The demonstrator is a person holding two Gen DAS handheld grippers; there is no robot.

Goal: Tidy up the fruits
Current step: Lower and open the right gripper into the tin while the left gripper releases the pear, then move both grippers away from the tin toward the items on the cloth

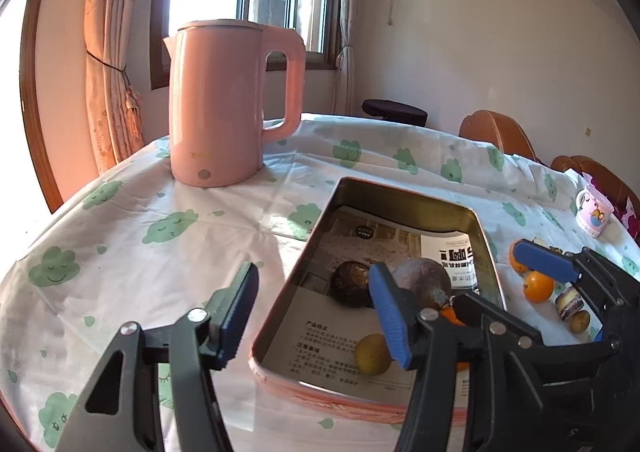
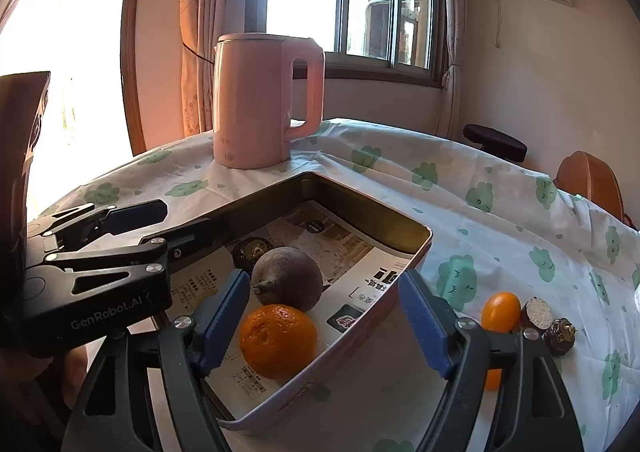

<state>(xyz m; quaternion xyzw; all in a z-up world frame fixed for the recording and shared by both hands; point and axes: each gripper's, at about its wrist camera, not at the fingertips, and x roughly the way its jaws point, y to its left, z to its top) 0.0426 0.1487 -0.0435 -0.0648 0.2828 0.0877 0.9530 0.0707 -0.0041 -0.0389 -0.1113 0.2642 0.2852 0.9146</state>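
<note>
Left gripper (image 1: 316,316) released, ribbed blue pads spread wide, nothing between them; it sits lower centre of the left wrist view, straddling the near left wall of the tin (image 1: 316,236); right gripper (image 2: 320,328) also released, wide gap, the orange (image 2: 278,340) lying in the tin between its pads, neither pad touching it.

Tin is a rectangular metal tray, dull gold inside, pink outside, rounded corners, lined with printed paper (image 2: 352,252); inside it: dimpled round orange at centre bottom of the right wrist view, a matte dark purple round fruit (image 2: 288,278) with a stub stem just behind it, a small dark knobbly fruit (image 2: 250,250) further back, a small yellow-green fruit (image 1: 370,354) near the front wall.

Outside the tin, right of frame on the cloth: smooth oval kumquat (image 2: 500,310), a cut dark piece (image 2: 536,312) with pale grainy face, a knobbly brown piece (image 2: 562,336).

Glossy pink kettle (image 2: 260,99) upper centre; white tablecloth (image 2: 500,211) with green cloud print.
</note>
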